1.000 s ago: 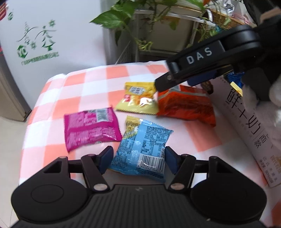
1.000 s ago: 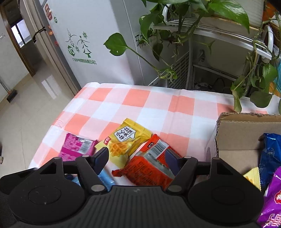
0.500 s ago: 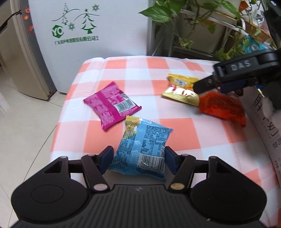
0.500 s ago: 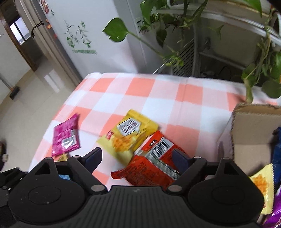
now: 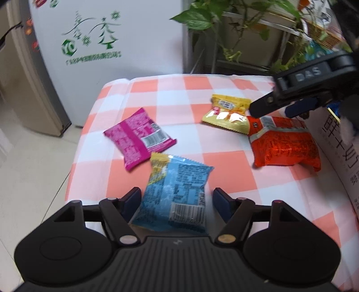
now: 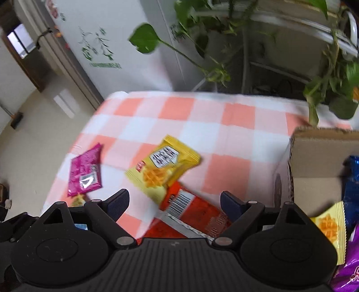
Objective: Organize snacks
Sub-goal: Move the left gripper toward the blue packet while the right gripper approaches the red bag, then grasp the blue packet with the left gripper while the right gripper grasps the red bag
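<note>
A blue snack packet (image 5: 177,195) lies on the checked tablecloth (image 5: 170,107) between the fingers of my left gripper (image 5: 177,200). Its jaws are opening, and a small gap shows on each side of the packet. Further out lie a pink packet (image 5: 139,137), a yellow packet (image 5: 226,112) and a red packet (image 5: 285,143). My right gripper (image 6: 175,201) hangs open over the red packet (image 6: 197,215), its pads clear of it. The yellow packet (image 6: 163,166) overlaps the red one's far end. From the left wrist, the right gripper (image 5: 276,110) sits just above the red and yellow packets.
A cardboard box (image 6: 318,166) stands at the table's right and holds blue, yellow and purple packets. Its white printed wall (image 5: 336,143) runs beside the red packet. Potted plants on a metal rack (image 6: 280,20) stand behind the table. A fridge (image 5: 101,45) and floor lie to the left.
The left jaws have widened off the blue packet, which they gripped before. The right jaws spread wide around the red packet. The left view has swung left, so the pink packet sits further out.
</note>
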{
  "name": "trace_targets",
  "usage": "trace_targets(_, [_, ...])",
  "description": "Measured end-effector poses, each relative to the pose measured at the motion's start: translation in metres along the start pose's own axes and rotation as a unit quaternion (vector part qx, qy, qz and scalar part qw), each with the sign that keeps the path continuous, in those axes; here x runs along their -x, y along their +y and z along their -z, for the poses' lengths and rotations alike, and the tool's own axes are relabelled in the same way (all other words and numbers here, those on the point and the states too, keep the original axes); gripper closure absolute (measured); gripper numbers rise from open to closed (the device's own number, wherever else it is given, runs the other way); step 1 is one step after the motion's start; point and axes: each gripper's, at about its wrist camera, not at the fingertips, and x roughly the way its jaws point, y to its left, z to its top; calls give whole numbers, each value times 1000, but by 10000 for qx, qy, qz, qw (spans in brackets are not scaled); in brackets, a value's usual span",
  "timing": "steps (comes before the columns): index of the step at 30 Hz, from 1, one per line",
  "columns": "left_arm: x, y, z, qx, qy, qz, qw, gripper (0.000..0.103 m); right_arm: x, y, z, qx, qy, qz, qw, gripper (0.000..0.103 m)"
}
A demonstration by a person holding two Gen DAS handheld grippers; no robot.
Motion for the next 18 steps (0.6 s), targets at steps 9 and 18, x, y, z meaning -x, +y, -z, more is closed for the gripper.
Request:
trace_targets(9, [-3, 12, 3, 140, 136, -41, 9998, 24, -1, 8, 12, -158, 658, -329, 9972, 7])
trace_targets(18, [-3, 18, 6, -59, 193, 123, 9997, 13, -3, 33, 33, 1046, 1000, 366, 9888, 7])
